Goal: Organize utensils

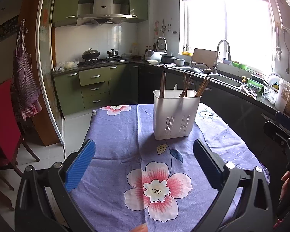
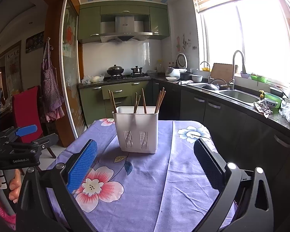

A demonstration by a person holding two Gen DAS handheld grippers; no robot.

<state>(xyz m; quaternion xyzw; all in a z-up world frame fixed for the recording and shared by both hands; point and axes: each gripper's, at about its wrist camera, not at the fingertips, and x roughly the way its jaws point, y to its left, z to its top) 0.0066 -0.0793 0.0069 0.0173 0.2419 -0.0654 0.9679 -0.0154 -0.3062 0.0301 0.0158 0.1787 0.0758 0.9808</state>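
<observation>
A white plastic utensil holder point(image 1: 175, 114) point(image 2: 138, 128) stands upright on a small table with a purple floral cloth point(image 1: 125, 135) point(image 2: 164, 174). Several brown chopsticks point(image 1: 186, 85) point(image 2: 144, 100) lean in it, and a white handle tip point(image 1: 176, 88) shows among them. My left gripper point(image 1: 144, 154) hovers open over the near half of the table, short of the holder, with nothing between its fingers. My right gripper point(image 2: 145, 156) is open too, just before the holder and also bare. In the right wrist view the other gripper point(image 2: 26, 130) shows at the left edge, held by a hand point(image 2: 14, 187).
A red chair point(image 1: 3, 119) point(image 2: 27, 114) stands left of the table beside a sliding glass door. Dark counter cabinets with a sink point(image 1: 225, 80) point(image 2: 239, 95) run along the right, cluttered with bowls and bags. A stove with a wok point(image 2: 115, 70) sits at the back.
</observation>
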